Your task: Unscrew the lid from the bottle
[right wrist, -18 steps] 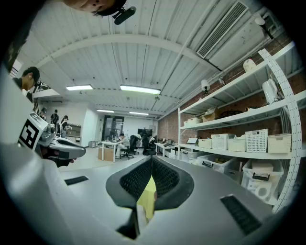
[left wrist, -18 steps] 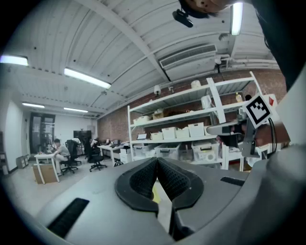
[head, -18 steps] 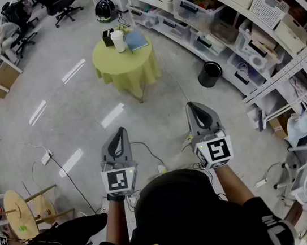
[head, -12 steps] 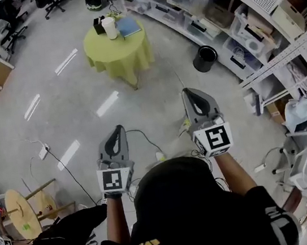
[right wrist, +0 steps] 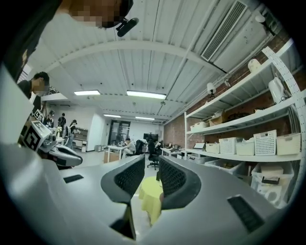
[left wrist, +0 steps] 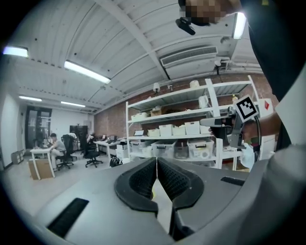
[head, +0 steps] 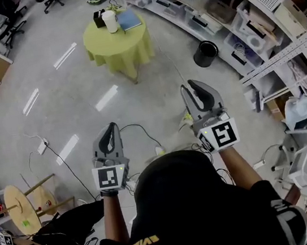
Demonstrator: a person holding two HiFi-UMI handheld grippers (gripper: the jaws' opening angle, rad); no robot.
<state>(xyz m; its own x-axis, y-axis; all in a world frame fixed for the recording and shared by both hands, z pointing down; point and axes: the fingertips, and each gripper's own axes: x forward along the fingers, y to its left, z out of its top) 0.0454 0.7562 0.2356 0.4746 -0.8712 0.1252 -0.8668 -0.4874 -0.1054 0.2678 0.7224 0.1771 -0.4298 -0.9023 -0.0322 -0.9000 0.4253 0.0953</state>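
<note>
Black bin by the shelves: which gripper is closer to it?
Right. The right gripper sits just below the black bin in the head view; the left gripper is farther off, lower left.

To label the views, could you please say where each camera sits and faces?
Head view: on the person's head, looking steeply down; shows it, plus left claw and right claw.
Left gripper view: on the left claw, facing the shelves; jaws shut.
Right gripper view: on the right claw, facing the yellow table; jaws slightly apart.
Shared: that table also shows in the head view.
</note>
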